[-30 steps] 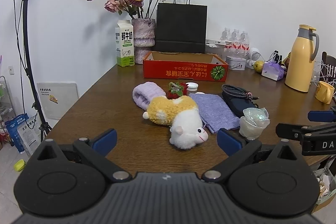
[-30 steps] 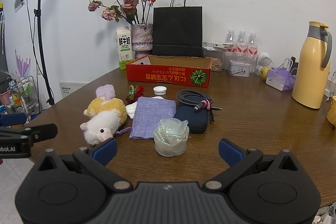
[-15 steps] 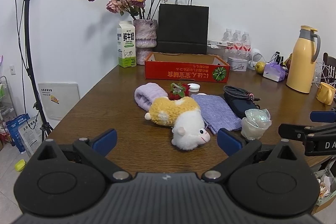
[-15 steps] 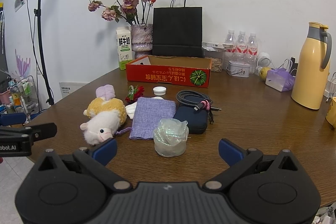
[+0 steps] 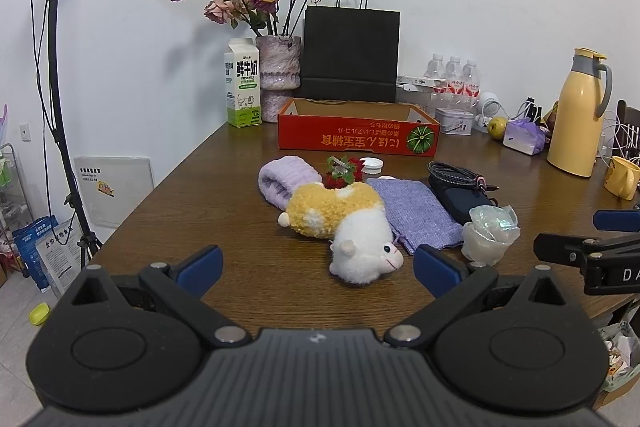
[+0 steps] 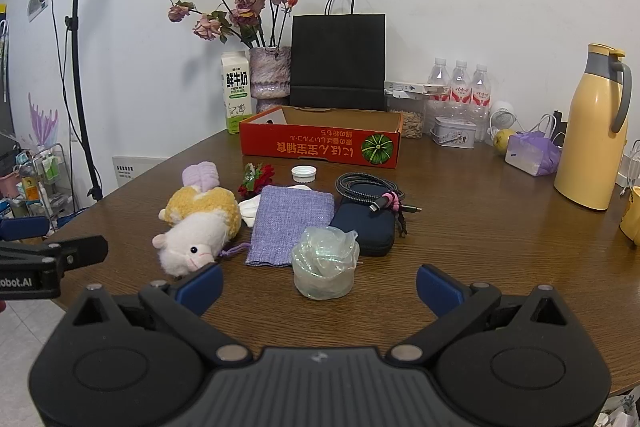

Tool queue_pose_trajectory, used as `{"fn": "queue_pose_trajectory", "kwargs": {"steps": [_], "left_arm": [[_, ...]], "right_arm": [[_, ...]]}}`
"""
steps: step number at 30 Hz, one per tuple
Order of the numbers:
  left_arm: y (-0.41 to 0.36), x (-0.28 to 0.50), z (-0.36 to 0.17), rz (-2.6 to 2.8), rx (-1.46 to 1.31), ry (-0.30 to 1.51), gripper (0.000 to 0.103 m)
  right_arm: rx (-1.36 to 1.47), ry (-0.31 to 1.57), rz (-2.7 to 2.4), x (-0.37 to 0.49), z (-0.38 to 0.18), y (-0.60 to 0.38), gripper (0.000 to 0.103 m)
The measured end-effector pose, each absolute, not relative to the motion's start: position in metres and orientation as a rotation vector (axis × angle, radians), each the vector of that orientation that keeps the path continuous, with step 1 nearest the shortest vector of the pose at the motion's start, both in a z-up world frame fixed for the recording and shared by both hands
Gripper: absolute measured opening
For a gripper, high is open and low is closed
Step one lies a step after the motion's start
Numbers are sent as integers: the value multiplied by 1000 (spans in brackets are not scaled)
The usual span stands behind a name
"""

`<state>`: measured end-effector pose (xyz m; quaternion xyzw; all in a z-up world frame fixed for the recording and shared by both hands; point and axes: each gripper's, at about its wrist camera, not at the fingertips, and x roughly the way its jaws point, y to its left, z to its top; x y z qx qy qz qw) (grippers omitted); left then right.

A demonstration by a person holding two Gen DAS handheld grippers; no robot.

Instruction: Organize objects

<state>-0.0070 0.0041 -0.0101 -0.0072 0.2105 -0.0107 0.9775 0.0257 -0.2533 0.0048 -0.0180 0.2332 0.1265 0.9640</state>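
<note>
A yellow and white plush toy (image 5: 344, 223) (image 6: 200, 223) lies mid-table beside a lilac fuzzy roll (image 5: 282, 181). Next to them lie a purple cloth pouch (image 5: 412, 213) (image 6: 292, 223), a red flower clip (image 5: 342, 173), a white bottle cap (image 6: 304, 173), a dark blue case (image 6: 366, 227) with a coiled cable (image 6: 366, 189), and a clear crumpled cup (image 5: 490, 235) (image 6: 324, 267). An open red cardboard box (image 5: 358, 131) (image 6: 320, 143) stands behind them. My left gripper (image 5: 318, 265) is open just before the plush. My right gripper (image 6: 318, 285) is open just before the cup.
At the back stand a milk carton (image 5: 243, 83), a vase of dried roses (image 5: 278, 71), a black paper bag (image 5: 352, 55), water bottles (image 6: 460, 83) and a tin (image 6: 454, 133). A yellow thermos (image 6: 594, 131) and a yellow mug (image 5: 622, 177) are at the right.
The left gripper has drifted slightly, shifting its view a little. The right gripper and the objects have not moved.
</note>
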Motion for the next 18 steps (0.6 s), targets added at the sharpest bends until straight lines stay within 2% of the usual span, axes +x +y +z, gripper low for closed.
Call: {"fn": "queue_pose_trajectory", "kwargs": {"steps": [18], "left_arm": [[4, -8, -14, -19, -15, 428, 103]], "right_arm": [[-43, 472, 253, 25, 5, -254, 103]]}}
